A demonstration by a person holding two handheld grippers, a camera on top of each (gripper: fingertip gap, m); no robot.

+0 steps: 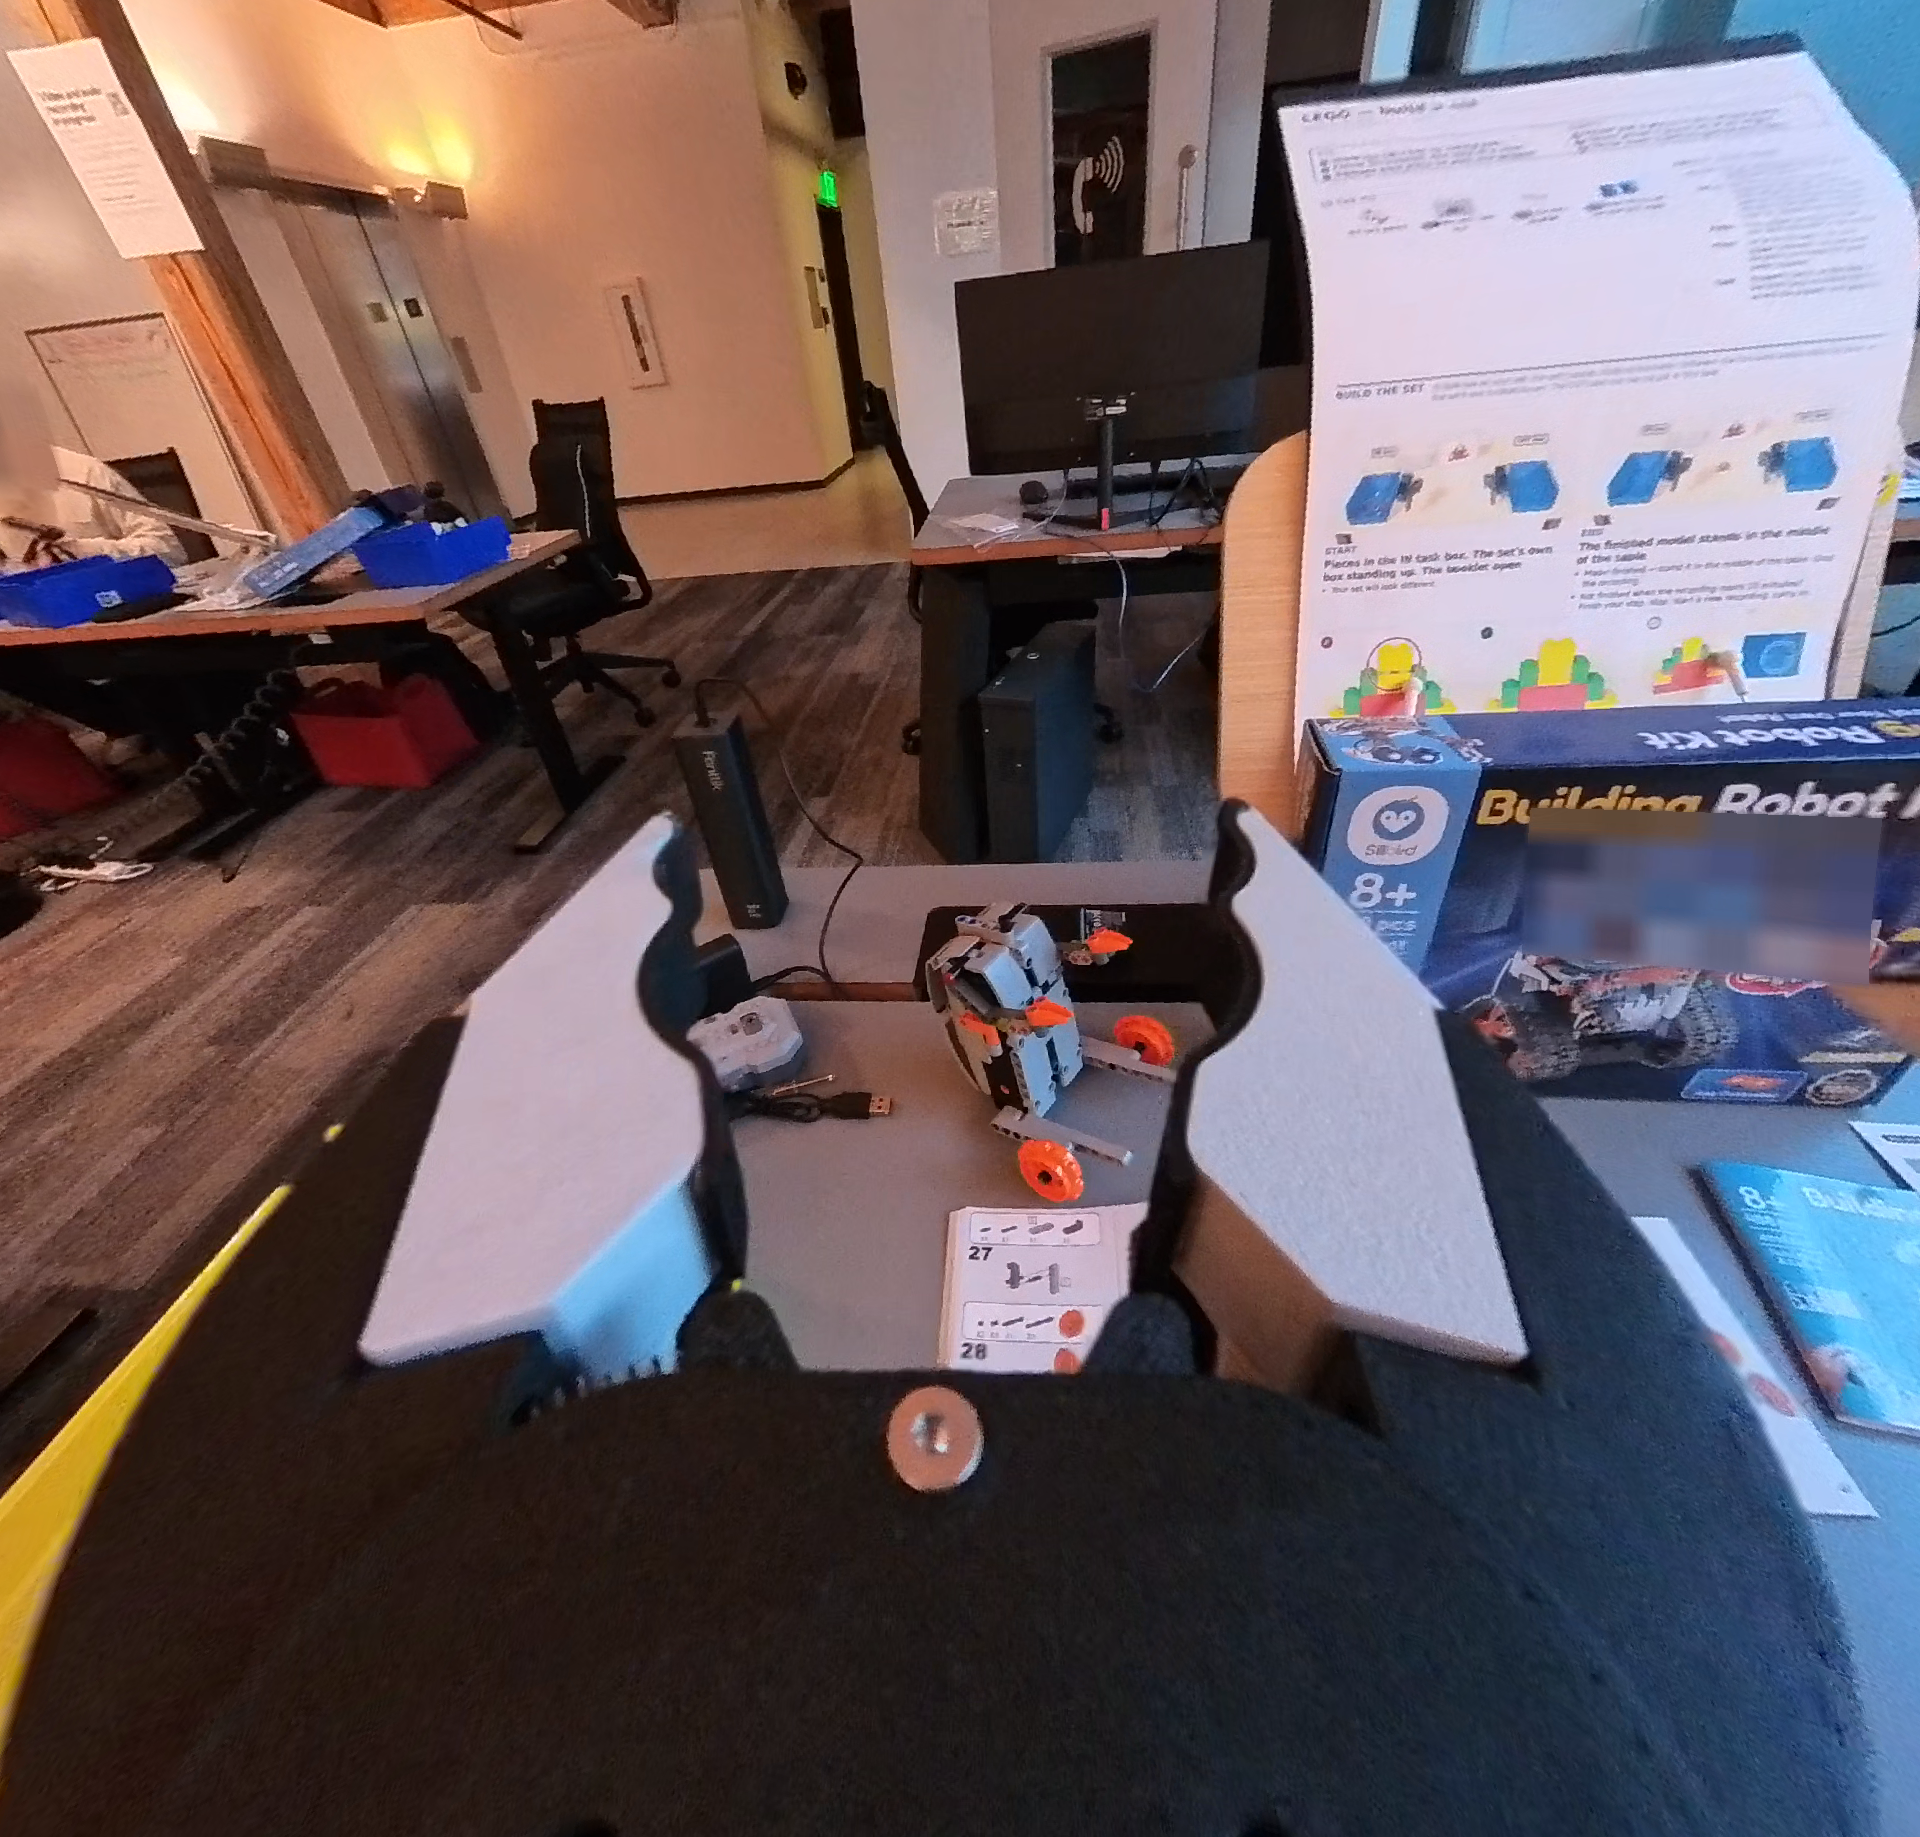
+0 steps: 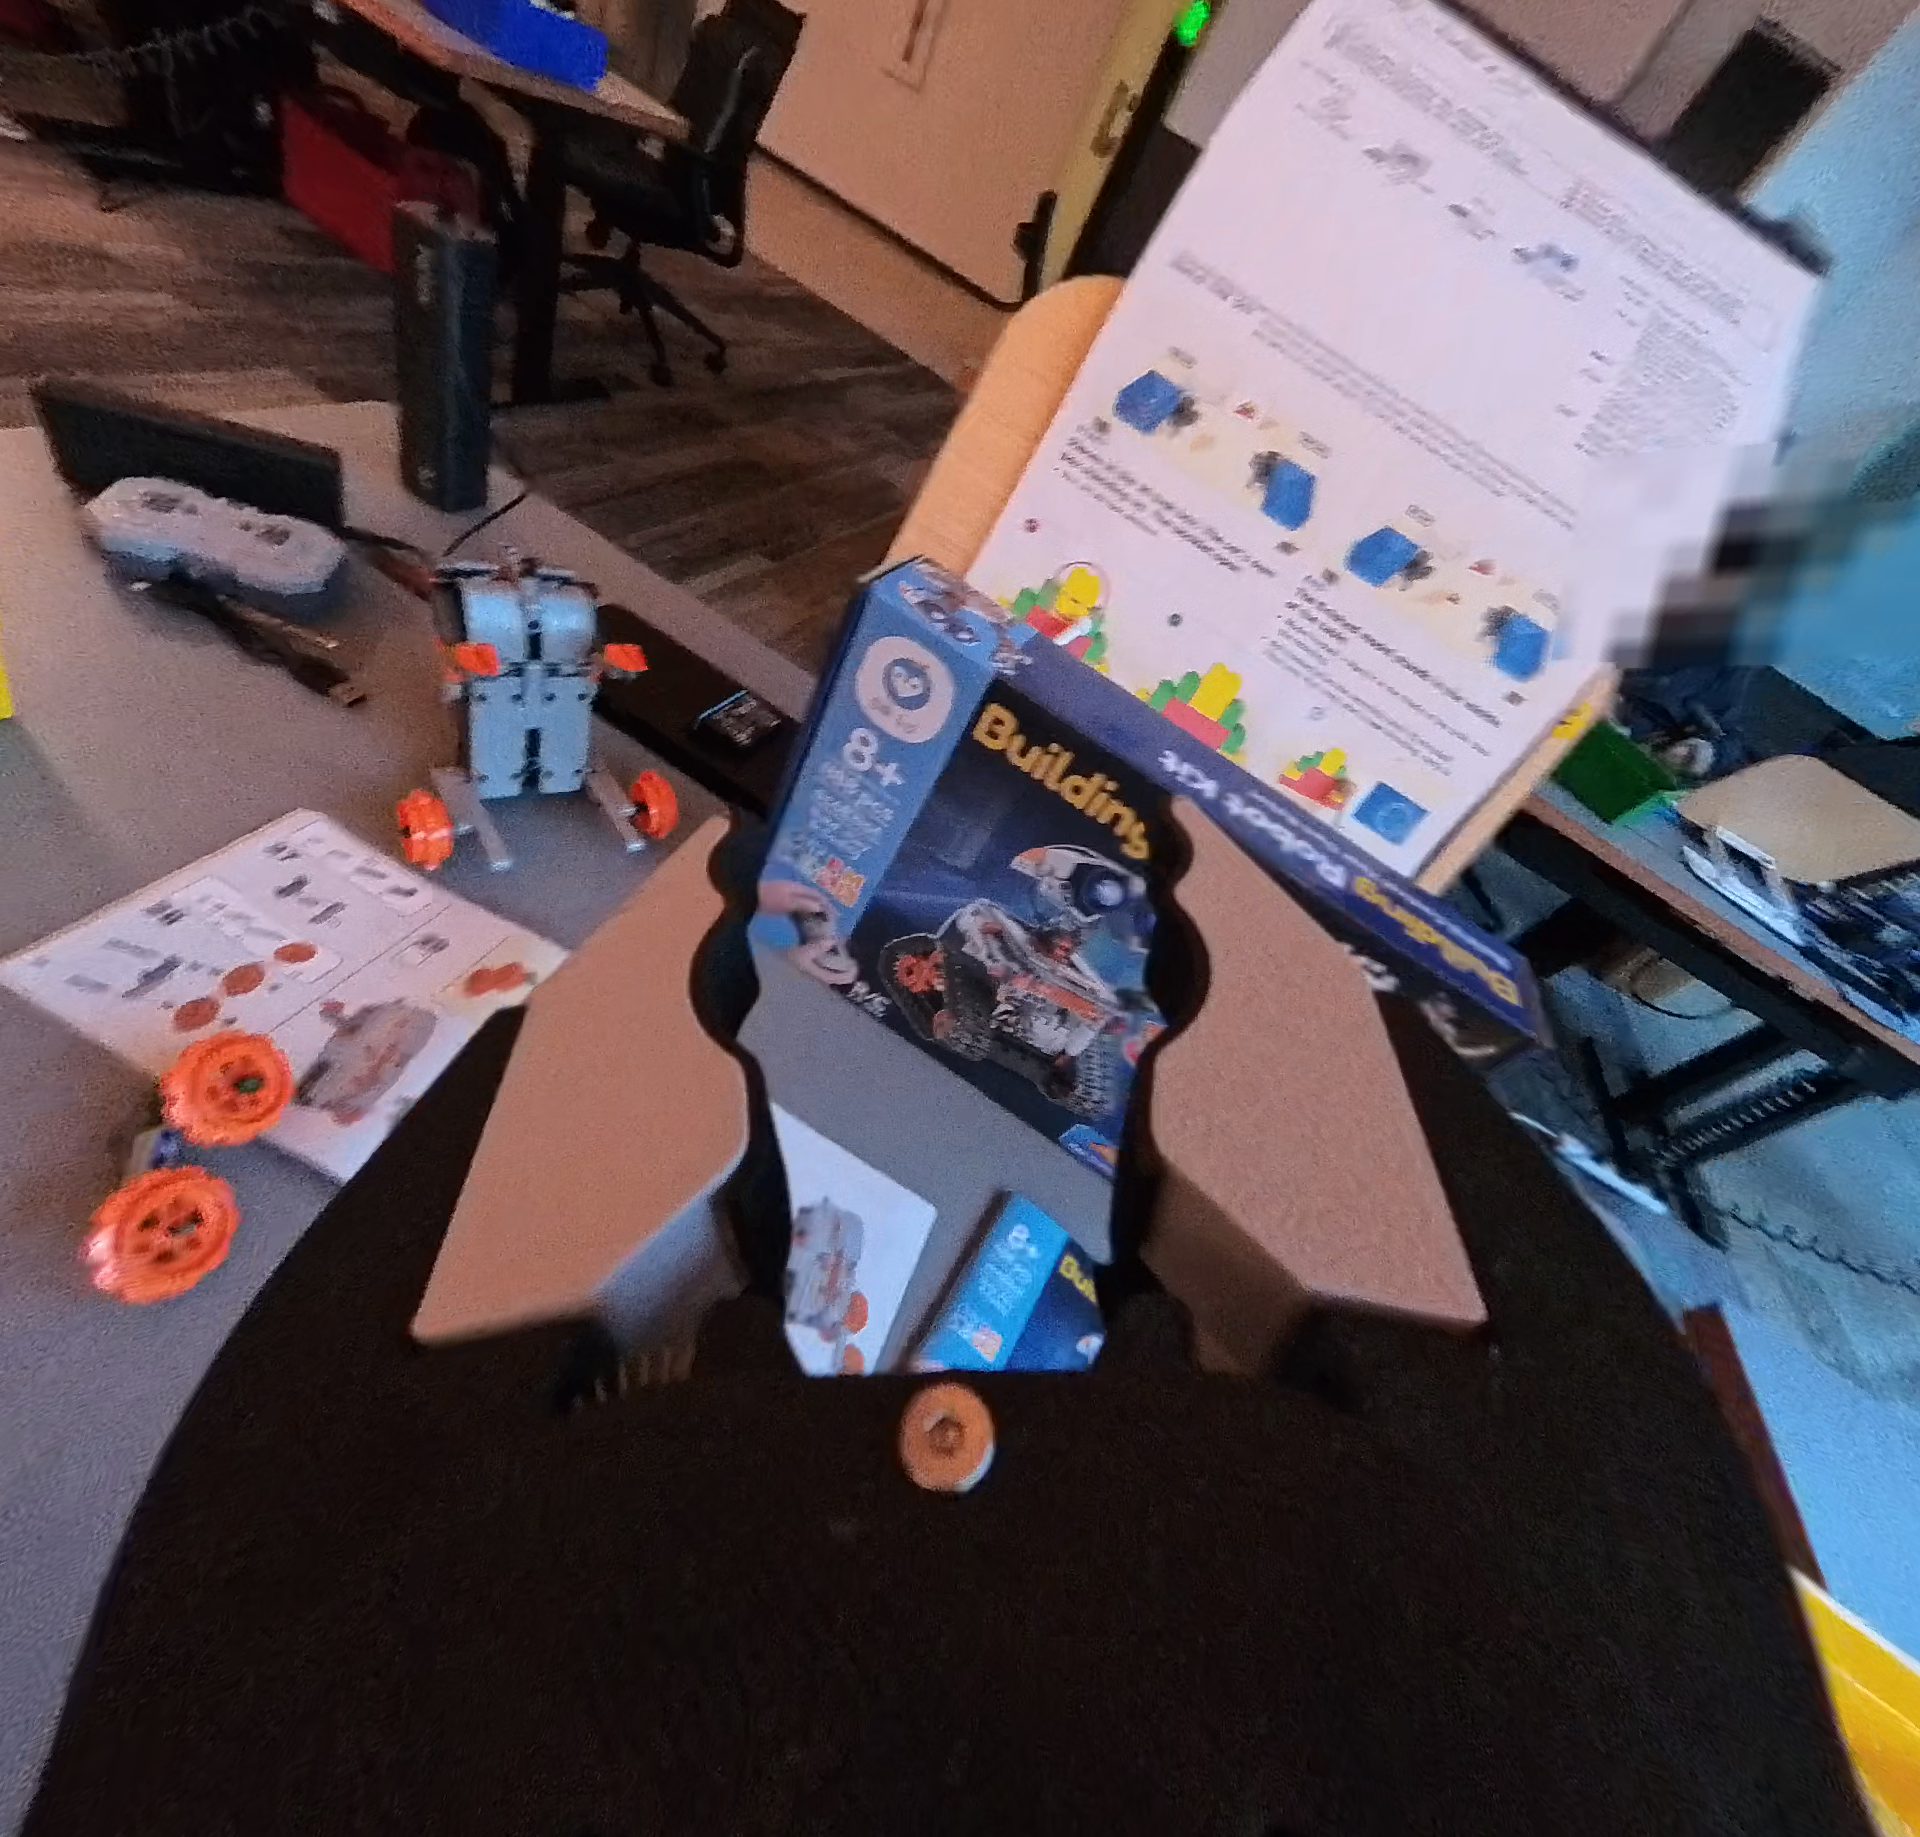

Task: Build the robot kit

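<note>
Both sets of jaws stood spread wide with nothing between them: left gripper (image 1: 945, 914) open over the grey tabletop (image 1: 831, 1257), right gripper (image 2: 951, 940) open too, holding nothing, though that view was motion-blurred.

Nearest in the left wrist view, a white open instruction booklet with numbered step diagrams (image 1: 1023, 1288) lay flat just under the left fingers, probably kept open for reference. Beyond it sat a grey-and-black brick-built robot model with orange wheels (image 1: 1023, 1034), tipped and leaning rather than upright, framed between the fingers but not touched. Left of the model lay a black USB cable end (image 1: 831, 1105) and a small light-grey remote-like module (image 1: 746, 1037), set aside clear of the model. Farther back stood a tall dark rectangular power bank (image 1: 727, 831) with a cable running from it.

In the right wrist view, two loose orange plastic wheels (image 2: 192, 1153) lay near left on the booklet's corner, apparently spare parts. A small blue leaflet (image 2: 1003, 1288) sat near, low between the right fingers. Dead ahead stood a blue cardboard kit box with a robot picture (image 2: 997, 904), upright on its long edge, likely propped for display. Behind it a large white printed instruction sheet with colour pictures (image 2: 1403, 353) leaned against a pale wooden board (image 2: 997, 405).

Left gripper hovered low, pointing forward and slightly down at the model. Right gripper was rolled sideways, aimed at the box, above the table, touching nothing.
</note>
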